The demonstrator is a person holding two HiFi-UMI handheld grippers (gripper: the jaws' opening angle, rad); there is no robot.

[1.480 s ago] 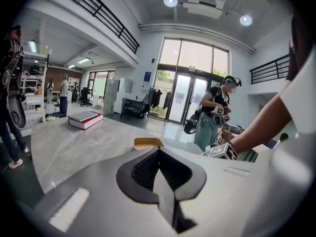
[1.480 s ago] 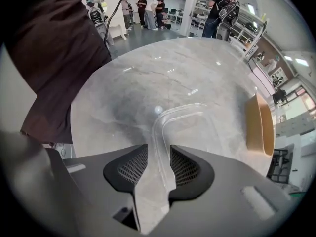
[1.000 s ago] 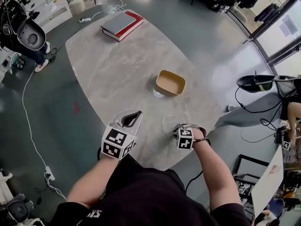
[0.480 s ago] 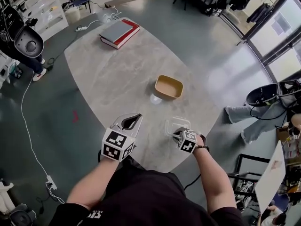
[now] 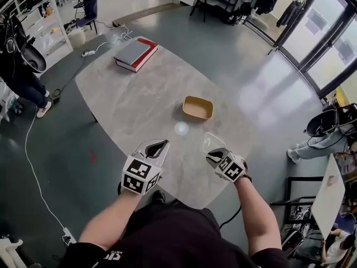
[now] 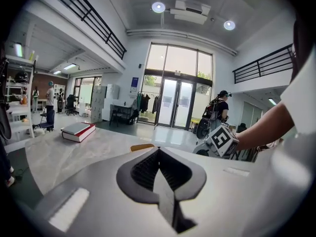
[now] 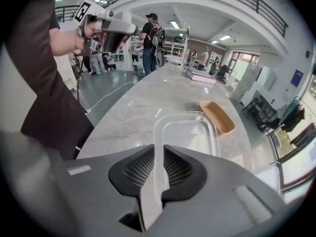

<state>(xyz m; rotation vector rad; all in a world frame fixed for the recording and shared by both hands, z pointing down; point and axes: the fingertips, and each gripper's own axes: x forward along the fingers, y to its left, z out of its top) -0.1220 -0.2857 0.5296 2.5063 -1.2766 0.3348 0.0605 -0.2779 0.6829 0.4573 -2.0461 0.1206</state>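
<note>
Right gripper [image 7: 159,149] pinches the near rim of the clear container [image 7: 186,132], held roughly level over the marble table [image 5: 139,102] near its front edge, short of the tan bowl [image 5: 197,107]; left gripper [image 6: 159,154] aloft, jaws together on nothing; mid-carry, I judge; the thin rim wants steady, level handling.

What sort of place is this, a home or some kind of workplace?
Probably a large open lab or studio hall rather than a home: a railed mezzanine runs overhead, tall glass entrance doors fill one wall, and storage shelves stand near the marble table.
</note>
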